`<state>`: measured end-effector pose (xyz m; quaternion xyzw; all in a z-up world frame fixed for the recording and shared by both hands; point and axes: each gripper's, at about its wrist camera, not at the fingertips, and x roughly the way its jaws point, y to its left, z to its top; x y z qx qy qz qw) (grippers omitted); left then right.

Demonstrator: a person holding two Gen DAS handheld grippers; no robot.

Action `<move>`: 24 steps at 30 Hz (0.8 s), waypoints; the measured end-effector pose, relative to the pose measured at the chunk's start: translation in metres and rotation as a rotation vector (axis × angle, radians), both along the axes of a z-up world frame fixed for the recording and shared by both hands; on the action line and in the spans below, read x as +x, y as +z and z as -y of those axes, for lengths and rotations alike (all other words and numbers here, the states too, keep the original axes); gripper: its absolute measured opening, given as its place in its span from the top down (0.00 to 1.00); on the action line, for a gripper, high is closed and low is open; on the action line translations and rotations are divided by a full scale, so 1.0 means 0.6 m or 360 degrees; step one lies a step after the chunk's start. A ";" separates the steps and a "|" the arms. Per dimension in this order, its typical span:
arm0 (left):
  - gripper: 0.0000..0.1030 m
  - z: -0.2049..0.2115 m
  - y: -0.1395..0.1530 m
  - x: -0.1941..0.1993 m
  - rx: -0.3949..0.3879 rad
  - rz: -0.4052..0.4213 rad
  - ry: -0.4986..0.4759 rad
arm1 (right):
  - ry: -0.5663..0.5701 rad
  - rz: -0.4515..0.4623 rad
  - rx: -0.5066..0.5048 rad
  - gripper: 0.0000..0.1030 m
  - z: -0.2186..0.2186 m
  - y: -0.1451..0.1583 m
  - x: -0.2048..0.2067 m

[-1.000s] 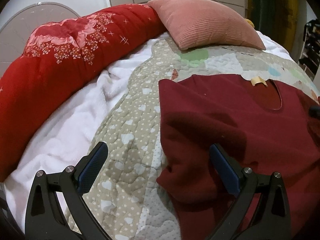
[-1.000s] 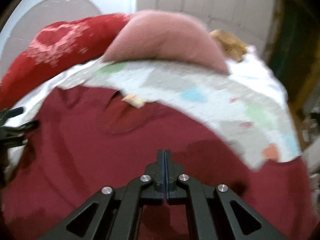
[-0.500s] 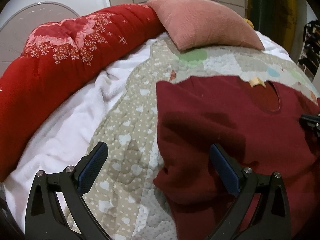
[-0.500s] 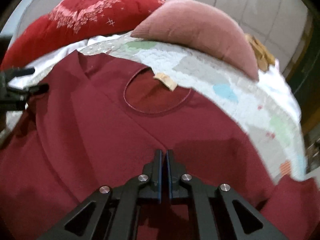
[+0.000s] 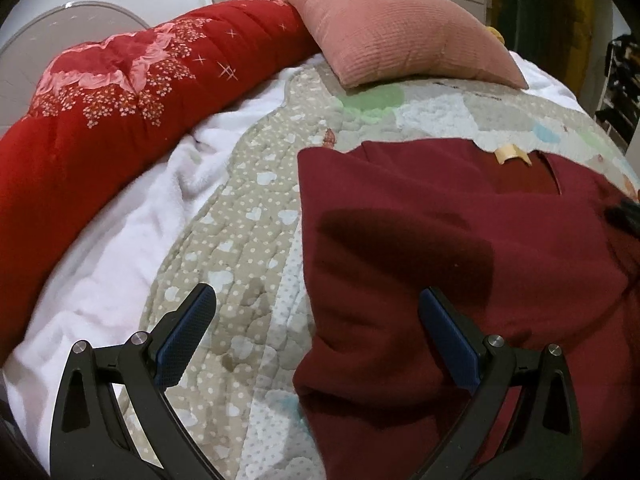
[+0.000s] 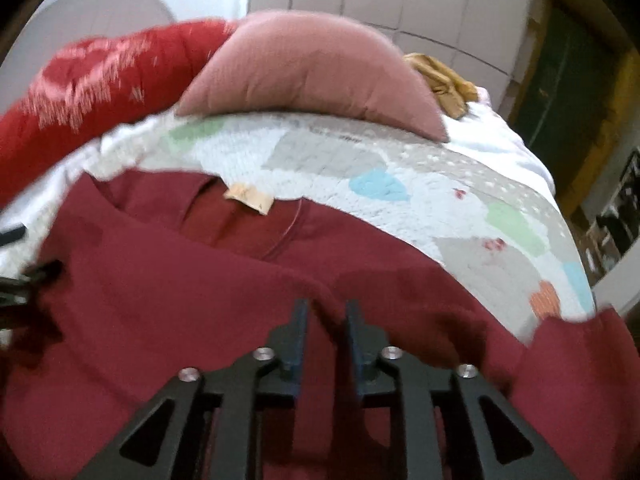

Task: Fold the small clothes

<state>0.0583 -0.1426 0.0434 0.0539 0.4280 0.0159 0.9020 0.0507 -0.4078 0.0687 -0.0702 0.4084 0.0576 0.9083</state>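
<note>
Quilt [image 5: 248, 240]: sweater [image 5: 440, 240] collar toward pillow [image 5: 400, 36].

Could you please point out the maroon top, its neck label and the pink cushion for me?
maroon top [image 5: 420, 208]: left wrist view, flat chest area of the fabric.
neck label [image 6: 249, 197]: right wrist view, middle of the tan tag at the collar.
pink cushion [image 5: 396, 36]: left wrist view, centre of its ribbed face.

Dark red top [image 5: 460, 248], left side folded inward, flat on patchwork quilt [image 5: 248, 240]
</note>
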 end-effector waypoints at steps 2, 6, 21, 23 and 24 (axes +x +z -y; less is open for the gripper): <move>0.01 0.000 -0.001 0.000 -0.0022 -0.0002 0.0003 | -0.0021 -0.0010 0.0070 0.77 0.010 0.008 -0.030; 0.01 0.015 -0.021 0.007 0.0021 -0.0100 -0.0020 | -0.0052 -0.0143 0.0149 0.76 0.025 -0.046 -0.046; 0.01 0.061 0.050 -0.052 -0.0023 0.0050 -0.0144 | -0.0240 -0.0021 0.0313 0.53 0.135 0.080 -0.102; 0.01 0.070 0.047 -0.057 0.0007 0.0043 -0.0174 | -0.0222 -0.0120 0.0238 0.53 0.134 0.051 -0.093; 0.01 0.071 0.046 -0.058 0.0022 0.0042 -0.0184 | -0.0222 -0.0152 0.0198 0.53 0.138 0.039 -0.092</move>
